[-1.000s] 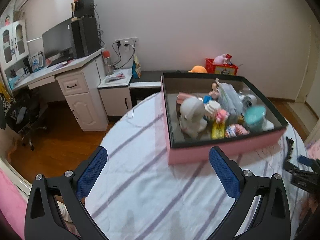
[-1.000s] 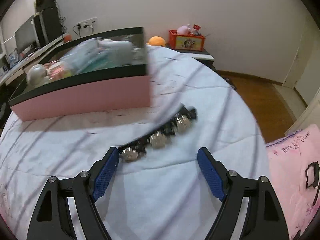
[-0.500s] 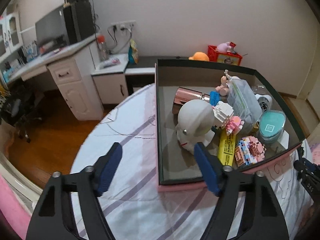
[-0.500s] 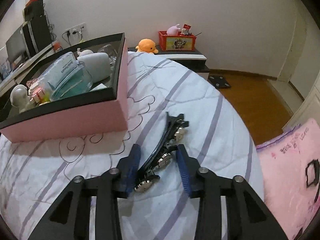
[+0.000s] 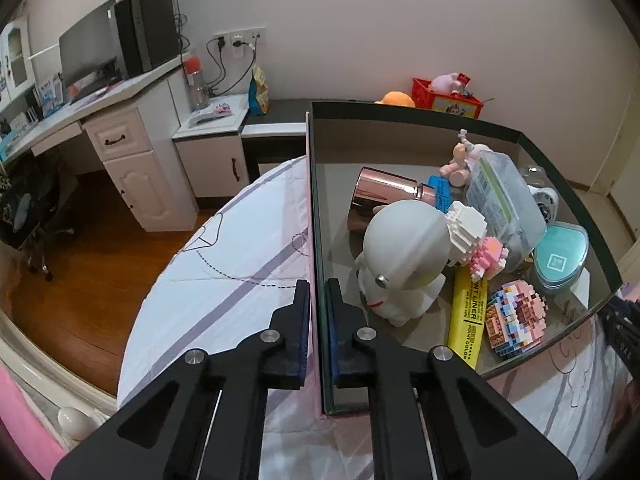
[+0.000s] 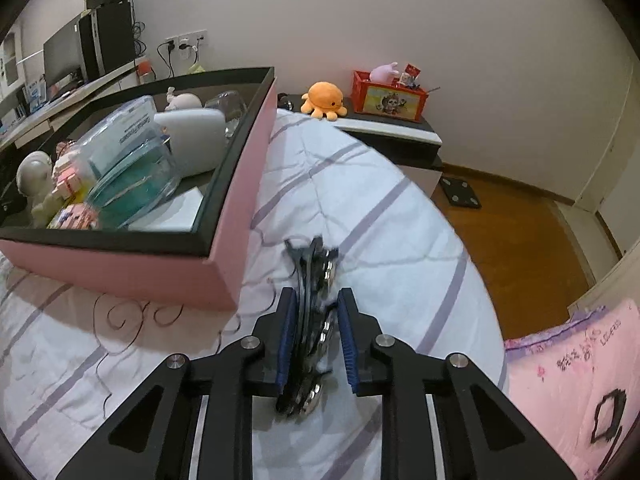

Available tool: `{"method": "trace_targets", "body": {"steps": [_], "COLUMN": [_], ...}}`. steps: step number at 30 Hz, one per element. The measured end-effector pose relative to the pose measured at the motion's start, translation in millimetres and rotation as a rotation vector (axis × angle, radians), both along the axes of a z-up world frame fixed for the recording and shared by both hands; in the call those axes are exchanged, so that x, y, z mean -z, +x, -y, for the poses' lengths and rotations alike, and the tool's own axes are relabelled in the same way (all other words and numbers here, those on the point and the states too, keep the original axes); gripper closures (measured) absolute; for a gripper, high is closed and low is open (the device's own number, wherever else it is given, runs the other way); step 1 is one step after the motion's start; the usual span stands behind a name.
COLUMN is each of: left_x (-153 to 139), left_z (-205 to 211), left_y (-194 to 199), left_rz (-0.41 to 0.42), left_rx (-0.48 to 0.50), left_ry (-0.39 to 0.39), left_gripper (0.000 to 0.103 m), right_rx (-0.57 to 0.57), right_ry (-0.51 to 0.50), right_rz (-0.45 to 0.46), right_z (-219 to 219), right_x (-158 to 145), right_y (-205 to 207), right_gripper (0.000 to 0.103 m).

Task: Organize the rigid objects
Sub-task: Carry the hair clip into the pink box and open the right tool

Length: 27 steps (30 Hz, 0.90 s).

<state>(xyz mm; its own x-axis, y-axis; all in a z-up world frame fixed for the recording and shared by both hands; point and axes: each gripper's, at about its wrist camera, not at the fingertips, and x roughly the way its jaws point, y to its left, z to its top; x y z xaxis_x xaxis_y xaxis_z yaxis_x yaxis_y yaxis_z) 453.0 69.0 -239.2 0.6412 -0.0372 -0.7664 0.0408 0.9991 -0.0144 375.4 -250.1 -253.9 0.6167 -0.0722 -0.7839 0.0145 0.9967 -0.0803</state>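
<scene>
Both wrist views look steeply down, close (sharing the pink box [image 5: 316,240]).

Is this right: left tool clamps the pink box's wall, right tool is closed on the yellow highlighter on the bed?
Not quite. The left tool does clamp the pink box wall, but the right tool, whose jaws have just been closing, holds a black strip with silver jingles on the bed, per the right wrist view. The yellow highlighter lies inside the box.
</scene>
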Motion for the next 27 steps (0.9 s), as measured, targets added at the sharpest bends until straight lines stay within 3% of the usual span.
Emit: {"method": "trace_targets", "body": {"steps": [17, 27], "left_x": [0, 0], "left_z": [0, 1], "left_y": [2, 3], "left_rz": [-0.003, -0.006], "left_rx": [0.005, 0.008], "left_ry": [0.015, 0.019], "left_gripper": [0.097, 0.096], "right_rx": [-0.045, -0.081], "right_ry": [0.04, 0.041], "right_rz": [0.042, 0.156], "right_z": [7, -10], "right_x": [-15, -67], "right_y": [-1, 5], "right_gripper": [0.084, 0.084]}}
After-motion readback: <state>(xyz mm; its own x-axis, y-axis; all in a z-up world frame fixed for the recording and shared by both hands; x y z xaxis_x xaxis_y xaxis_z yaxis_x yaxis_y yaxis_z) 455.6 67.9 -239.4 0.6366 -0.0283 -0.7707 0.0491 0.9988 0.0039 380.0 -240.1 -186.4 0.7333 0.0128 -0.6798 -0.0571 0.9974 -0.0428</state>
